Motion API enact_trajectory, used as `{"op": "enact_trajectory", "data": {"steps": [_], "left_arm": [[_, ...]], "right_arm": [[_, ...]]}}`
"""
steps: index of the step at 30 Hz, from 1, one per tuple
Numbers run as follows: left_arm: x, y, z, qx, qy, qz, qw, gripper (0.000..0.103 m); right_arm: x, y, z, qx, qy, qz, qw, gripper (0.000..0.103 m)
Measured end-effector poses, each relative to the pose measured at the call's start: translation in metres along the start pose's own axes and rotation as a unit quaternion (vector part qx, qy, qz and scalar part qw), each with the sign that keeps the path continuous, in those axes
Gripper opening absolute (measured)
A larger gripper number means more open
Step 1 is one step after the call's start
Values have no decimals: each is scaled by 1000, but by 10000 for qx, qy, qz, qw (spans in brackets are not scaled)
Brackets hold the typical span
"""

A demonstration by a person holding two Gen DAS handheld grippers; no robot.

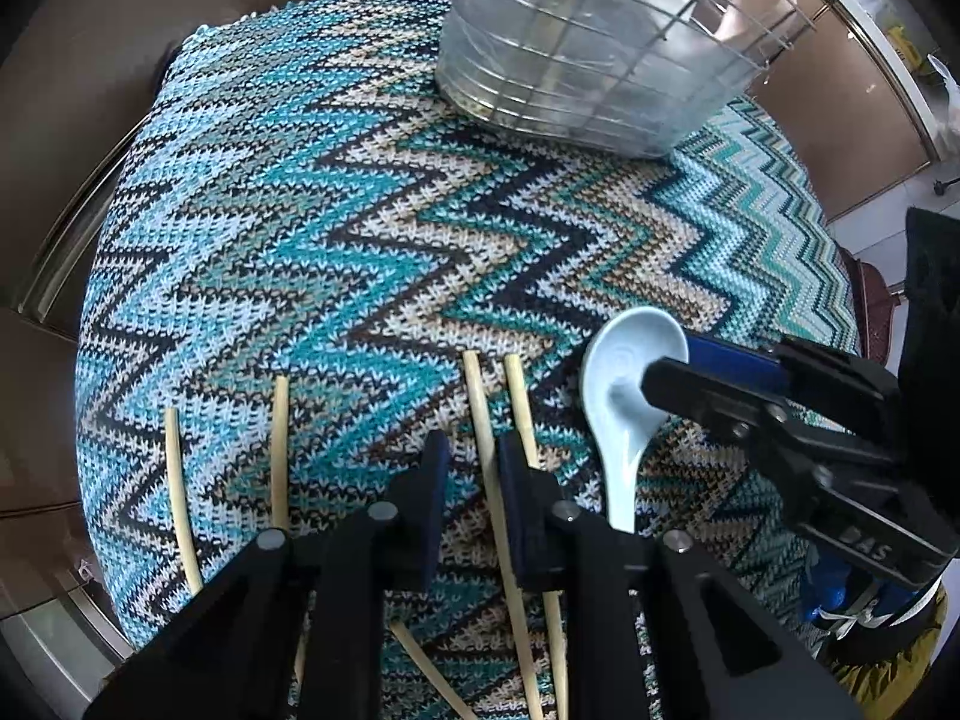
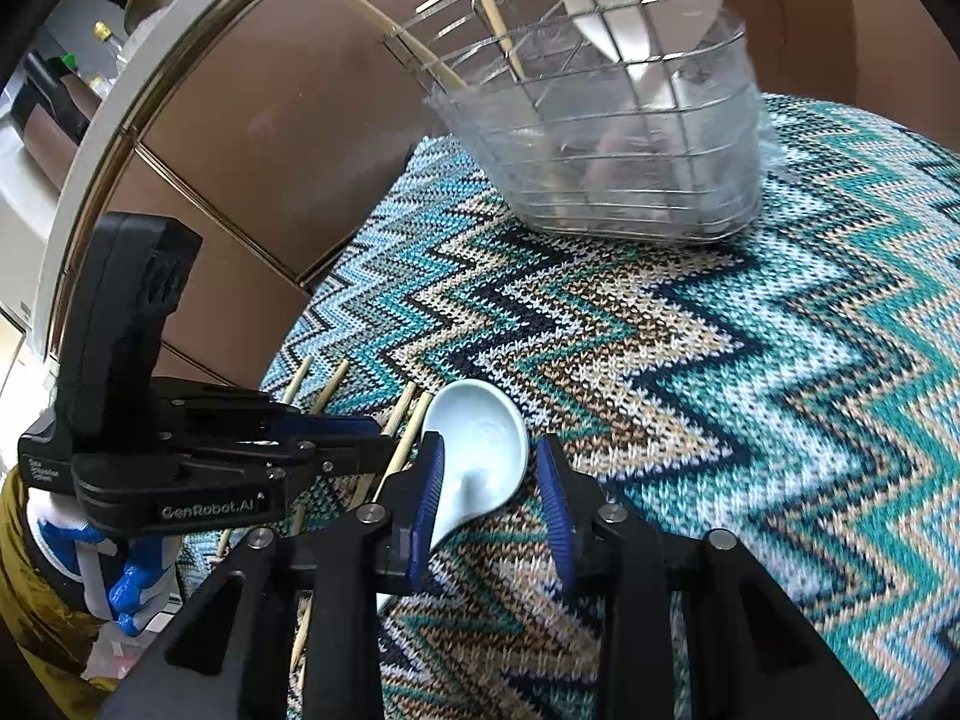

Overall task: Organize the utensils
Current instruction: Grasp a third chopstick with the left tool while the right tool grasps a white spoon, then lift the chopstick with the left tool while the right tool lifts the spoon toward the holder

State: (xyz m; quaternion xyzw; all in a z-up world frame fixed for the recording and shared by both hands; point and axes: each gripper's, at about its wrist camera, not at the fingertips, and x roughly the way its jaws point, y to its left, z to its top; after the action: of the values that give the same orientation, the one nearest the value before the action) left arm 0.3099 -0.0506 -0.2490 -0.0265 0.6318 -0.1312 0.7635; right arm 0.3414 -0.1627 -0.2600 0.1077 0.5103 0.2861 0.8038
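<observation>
Glazed ceramic spoon point(image 2: 480, 450), stiff, slippery and breakable, is lying on the knitted tabletop cloth point(image 2: 750, 390) at the basket's point(image 2: 630, 168) 6 o'clock. Right hand-held gripper point(image 2: 489, 507) is straddling its bowl, jaws open; the narrower handle likely grips better. Left hand-held gripper point(image 1: 471, 510) is bracketing a chopstick point(image 1: 480, 414), part-open.

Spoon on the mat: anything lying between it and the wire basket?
Nothing. In the right wrist view the zigzag mat runs bare from the spoon to the basket; the left wrist view agrees.
</observation>
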Motion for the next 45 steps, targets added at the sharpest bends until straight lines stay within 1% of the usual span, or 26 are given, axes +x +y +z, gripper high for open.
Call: {"op": "enact_trajectory", "data": {"steps": [3, 5, 7, 9, 10, 13, 15, 17, 22, 25, 28, 32, 35, 38, 41, 45], "left_arm": [[0, 2, 2, -79, 6, 46, 10000, 16], [0, 1, 2, -91, -22, 138, 9999, 16], [2, -3, 2, -121, -72, 206, 9997, 15], [2, -3, 1, -183, -126, 255, 9994, 11], [2, -2, 1, -217, -151, 261, 9993, 8], [-1, 1, -1, -339, -279, 231, 9988, 5], [-8, 2, -6, -398, -455, 113, 9981, 5], [-17, 1, -11, -417, -609, 105, 9972, 5], [-46, 1, -24, -482, -957, -235, 9940, 5], [-70, 0, -33, -469, -1288, -538, 9891, 5], [-93, 2, -42, -419, -1579, -718, 9840, 5], [-125, 0, -57, -381, -1985, -916, 9751, 5], [-151, -4, -68, -310, -2259, -969, 9688, 5], [-180, -11, -70, -169, -2573, -976, 9612, 5], [-213, -19, -67, -1, -2929, -967, 9513, 5], [-243, -31, -53, 192, -3301, -913, 9393, 5]], "right_arm": [[7, 0, 3, -85, 87, -37, 9999, 15], [10, 1, 4, -177, 124, -56, 9998, 10], [10, 3, 2, -284, 129, -171, 9994, 8], [8, 5, 0, -360, 80, -295, 9989, 8], [5, 6, -2, -378, 26, -323, 9988, 8], [-9, 14, -7, -431, -185, -410, 9981, 7], [-24, 20, -12, -472, -346, -503, 9970, 6], [-38, 28, -19, -532, -492, -605, 9955, 6], [-70, 46, -39, -624, -774, -838, 9915, 6], [-89, 59, -53, -682, -950, -1010, 9880, 6], [-105, 70, -65, -734, -1087, -1168, 9845, 6], [-124, 86, -80, -785, -1236, -1296, 9807, 6], [-140, 100, -87, -868, -1366, -1441, 9762, 6], [-161, 115, -84, -944, -1571, -1529, 9711, 6], [-187, 128, -74, -1058, -1849, -1618, 9636, 6], [-212, 140, -55, -1174, -2155, -1718, 9541, 6]]}}
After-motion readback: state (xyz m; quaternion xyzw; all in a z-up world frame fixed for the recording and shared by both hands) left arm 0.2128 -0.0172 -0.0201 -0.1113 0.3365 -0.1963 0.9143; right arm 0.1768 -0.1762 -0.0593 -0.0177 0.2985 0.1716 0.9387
